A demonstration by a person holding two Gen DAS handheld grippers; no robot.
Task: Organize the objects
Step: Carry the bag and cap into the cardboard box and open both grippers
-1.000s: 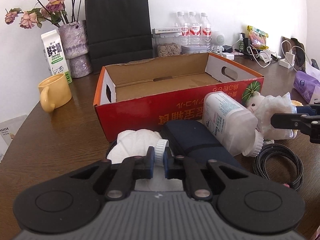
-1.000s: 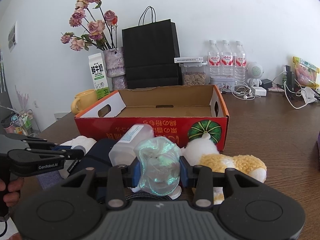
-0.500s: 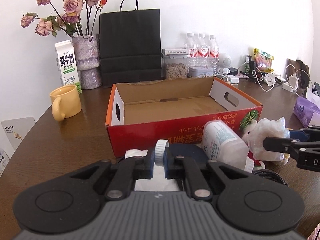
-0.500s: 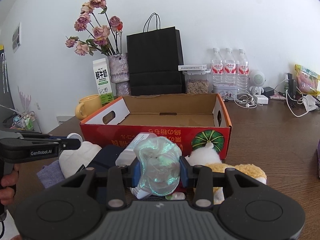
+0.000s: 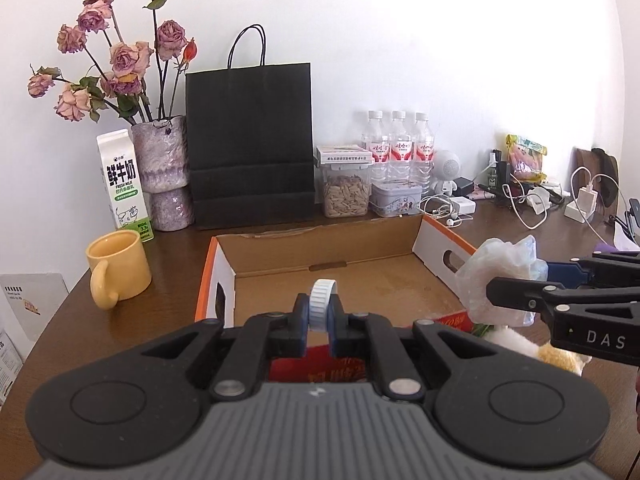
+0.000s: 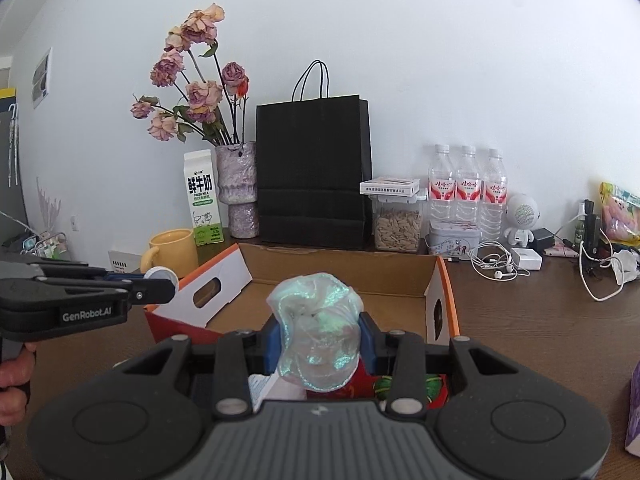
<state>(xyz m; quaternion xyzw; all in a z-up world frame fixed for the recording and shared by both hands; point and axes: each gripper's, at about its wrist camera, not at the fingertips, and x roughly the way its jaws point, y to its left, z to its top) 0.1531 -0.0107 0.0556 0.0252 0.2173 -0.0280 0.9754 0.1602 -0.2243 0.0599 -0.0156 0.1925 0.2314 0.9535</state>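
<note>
1. The left claw [image 5: 320, 322] is pinched nearly closed on a small white ribbed cap [image 5: 322, 307], gripped edge-on between its blue pads, and is held in the air over the near wall of the cardboard box [image 5: 328, 248].
2. The right claw [image 6: 319, 346] is clamped on a crumpled iridescent plastic wrap [image 6: 318, 330] — its jaws stand part-way apart with the bundle filling the gap — and it too hangs above the box's near edge.
3. In the left wrist view the right claw comes in from the right, the wrap beside the box's right flap; in the right wrist view the left claw enters from the left with the cap at its tip, near the left flap, and part of a hand [image 6: 14, 380] shows on its handle.
4. The box sits open on the brown desk [image 6: 540, 320], orange-rimmed, with cut-out handles in its white end flaps; its floor is bare brown card.
5. A plush toy [image 5: 520, 344] lies on the desk just outside the box's right near corner, under the right claw.
6. Behind the box stand a black paper bag [image 5: 250, 144], a vase of dried roses [image 5: 160, 152], a milk carton [image 5: 124, 184], a seed jar [image 5: 346, 194] and three water bottles [image 5: 398, 148].
7. A yellow mug [image 5: 118, 266] sits left of the box — apart from it.
</note>
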